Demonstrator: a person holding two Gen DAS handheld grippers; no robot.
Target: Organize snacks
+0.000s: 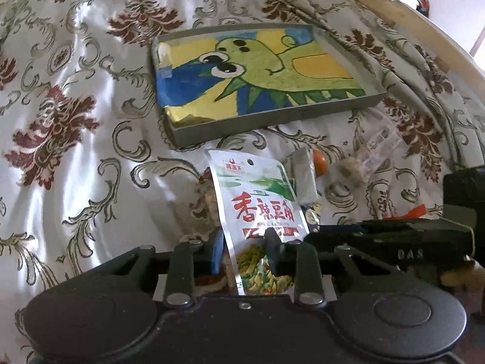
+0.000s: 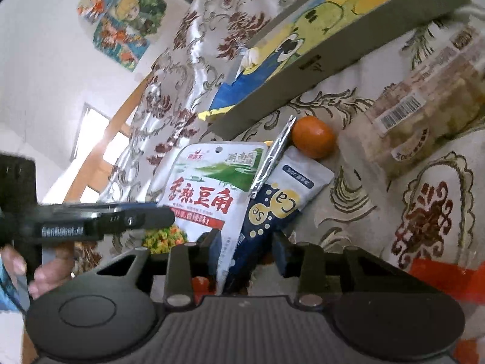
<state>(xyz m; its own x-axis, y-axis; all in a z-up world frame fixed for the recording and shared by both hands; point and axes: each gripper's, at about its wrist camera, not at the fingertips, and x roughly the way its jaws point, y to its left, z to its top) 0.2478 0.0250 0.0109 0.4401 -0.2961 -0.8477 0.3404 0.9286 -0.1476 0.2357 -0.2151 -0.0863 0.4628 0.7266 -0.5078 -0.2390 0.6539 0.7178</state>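
Note:
A white snack packet [image 1: 257, 200] with red characters stands upright, its lower part pinched by my left gripper [image 1: 245, 250], which is shut on it. In the right wrist view, this same white packet [image 2: 206, 182] leans against a dark blue packet [image 2: 272, 206] printed "Se Ca". The blue packet runs down between the fingers of my right gripper [image 2: 247, 251], which looks shut on its lower end. A shallow grey box [image 1: 272, 115] lined with a green dinosaur painting lies just beyond on the patterned cloth. From the right, the right gripper [image 1: 321, 233] comes in beside the white packet.
A small orange fruit [image 2: 313, 136] and a clear biscuit pack [image 2: 424, 115] with a barcode lie right of the packets. An orange-red wrapper [image 2: 448, 276] is at the lower right. A person's hand [image 2: 45, 270] holds the left gripper [image 2: 163, 212]. A wooden frame [image 1: 394, 9] borders the cloth.

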